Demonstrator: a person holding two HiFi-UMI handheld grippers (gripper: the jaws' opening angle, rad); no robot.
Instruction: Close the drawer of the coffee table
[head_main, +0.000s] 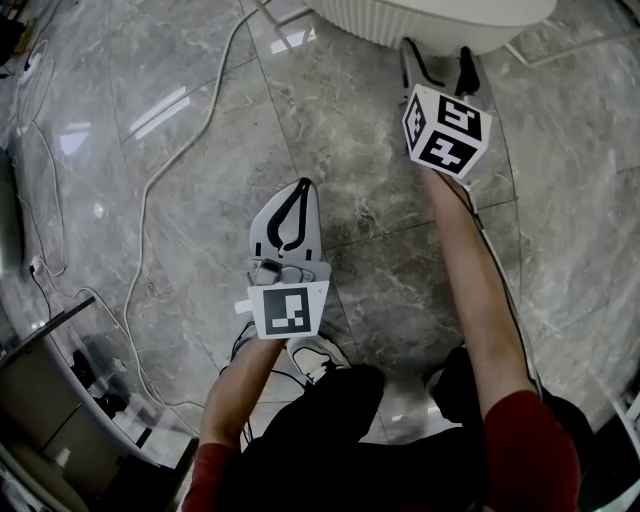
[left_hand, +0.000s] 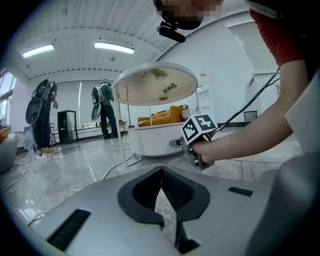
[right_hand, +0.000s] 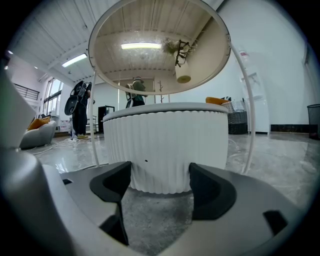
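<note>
White ribbed round coffee table (right_hand: 165, 140) faces the parted right claw (right_hand: 160, 175).

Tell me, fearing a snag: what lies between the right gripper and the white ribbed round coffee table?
Only grey marble floor separates the right gripper from the white ribbed coffee table, per the right gripper view.

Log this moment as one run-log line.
left gripper: shut, empty, over floor | right gripper: open, empty, at coffee table ribbed wall, contact unclear | drawer: cannot make out
</note>
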